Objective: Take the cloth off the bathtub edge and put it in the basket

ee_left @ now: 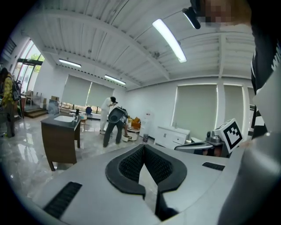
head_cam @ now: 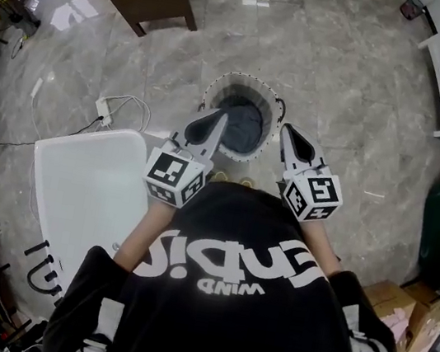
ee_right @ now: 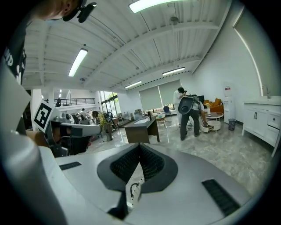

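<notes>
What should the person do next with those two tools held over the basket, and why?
Probably just draw both back and finish. The dark cloth lies inside the basket, the left tool and right tool are shut with nothing between their jaws, and the bathtub shows no cloth on its visible rim.

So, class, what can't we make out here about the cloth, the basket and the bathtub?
- Bathtub: one end hidden by the person's shirt, head view.
- Basket: parts of the rim covered by the left gripper and right gripper, head view.
- Cloth: a dark heap in the basket, folds too small to read.
- Gripper views: only a sliver shows below the shut jaws, too small to name.
</notes>
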Available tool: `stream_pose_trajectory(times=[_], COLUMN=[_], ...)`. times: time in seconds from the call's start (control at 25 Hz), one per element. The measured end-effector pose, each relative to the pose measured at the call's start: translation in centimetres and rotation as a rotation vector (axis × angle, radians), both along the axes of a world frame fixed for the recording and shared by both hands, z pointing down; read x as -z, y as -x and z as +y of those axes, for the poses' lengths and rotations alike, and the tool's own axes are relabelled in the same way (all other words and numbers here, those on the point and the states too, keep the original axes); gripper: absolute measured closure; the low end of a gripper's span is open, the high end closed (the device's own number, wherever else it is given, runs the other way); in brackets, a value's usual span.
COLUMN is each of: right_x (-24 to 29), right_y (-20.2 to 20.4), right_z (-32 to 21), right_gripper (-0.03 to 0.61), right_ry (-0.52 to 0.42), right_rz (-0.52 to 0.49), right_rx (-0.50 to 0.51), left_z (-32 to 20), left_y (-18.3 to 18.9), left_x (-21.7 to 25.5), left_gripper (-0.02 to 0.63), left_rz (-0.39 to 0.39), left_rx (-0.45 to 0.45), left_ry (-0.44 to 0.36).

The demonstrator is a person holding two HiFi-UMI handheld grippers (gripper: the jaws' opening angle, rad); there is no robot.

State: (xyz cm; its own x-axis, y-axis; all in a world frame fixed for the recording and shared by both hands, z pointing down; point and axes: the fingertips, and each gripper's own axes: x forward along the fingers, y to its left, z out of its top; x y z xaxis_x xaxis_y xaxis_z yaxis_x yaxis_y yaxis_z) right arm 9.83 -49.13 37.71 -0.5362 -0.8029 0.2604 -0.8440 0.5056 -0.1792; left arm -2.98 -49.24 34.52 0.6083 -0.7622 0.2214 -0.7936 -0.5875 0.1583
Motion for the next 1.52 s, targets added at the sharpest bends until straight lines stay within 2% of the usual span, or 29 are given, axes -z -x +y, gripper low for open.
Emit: stream_pose_trajectory(times=[0.36,1.52], right_x=[1.3,1.0], right_y=[-0.1,0.7], right_z=[-0.7,-0.5], right_gripper=[0.565,0.565], right_ry=[-0.037,-0.037], right_rz=[-0.005,-0.013], right_rx=[-0.009,0.033], left_z=[0.0,0.2], left_y=[0.5,0.6], left_x=[0.0,-1.1], left_gripper=[0.598,0.598], left_rz=[-0.003,-0.033], left_rx=[0.022,0.042], left_ry=[-0.007,0.032])
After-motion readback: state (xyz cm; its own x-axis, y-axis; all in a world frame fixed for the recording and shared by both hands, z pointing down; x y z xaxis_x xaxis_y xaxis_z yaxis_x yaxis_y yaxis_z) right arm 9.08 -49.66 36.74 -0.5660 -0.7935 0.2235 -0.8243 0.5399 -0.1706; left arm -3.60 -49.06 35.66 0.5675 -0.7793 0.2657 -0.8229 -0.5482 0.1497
